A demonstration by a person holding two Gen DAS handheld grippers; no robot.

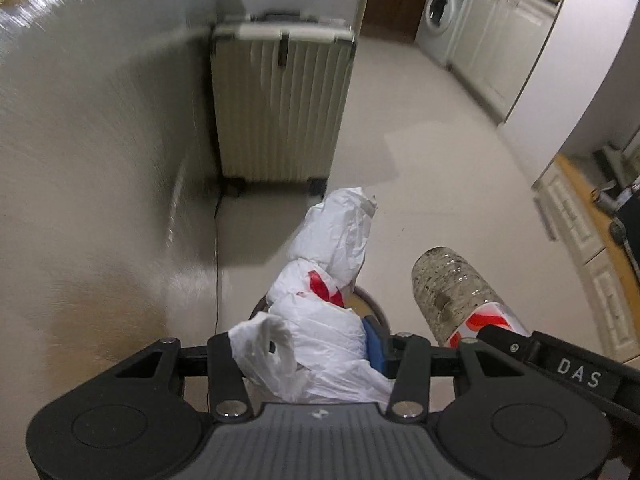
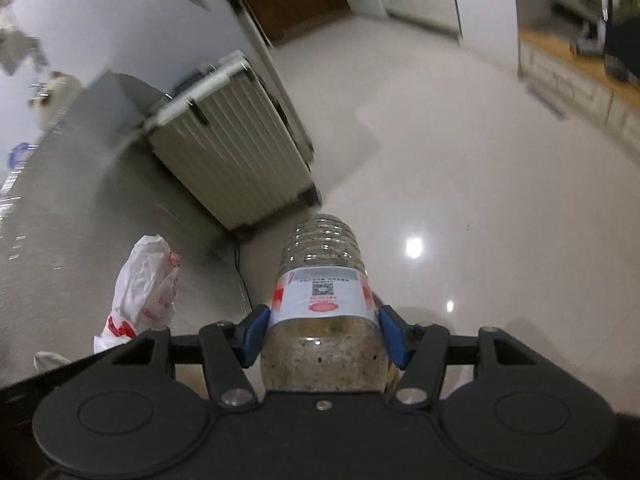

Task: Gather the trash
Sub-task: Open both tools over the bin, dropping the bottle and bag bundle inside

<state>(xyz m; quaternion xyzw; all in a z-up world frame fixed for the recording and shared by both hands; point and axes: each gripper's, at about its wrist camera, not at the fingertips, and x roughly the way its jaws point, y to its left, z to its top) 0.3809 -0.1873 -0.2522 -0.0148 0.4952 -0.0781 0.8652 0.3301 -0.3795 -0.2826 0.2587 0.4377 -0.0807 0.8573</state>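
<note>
Carry step. Left gripper (image 1: 304, 354) clenches white plastic bag (image 1: 320, 280), lower centre; right gripper (image 2: 318, 334) grasps dirty bottle (image 2: 322, 280). Dark rim (image 1: 376, 306) beneath, possibly a bin. Next: lower and release.

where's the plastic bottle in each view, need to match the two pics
Left wrist view: the plastic bottle is lower right, base pointing away, held by the right gripper beside the white bag.
Right wrist view: the bottle is centre bottom, between the blue pads.
Shared landmark: the ribbed suitcase against the wall.
</note>
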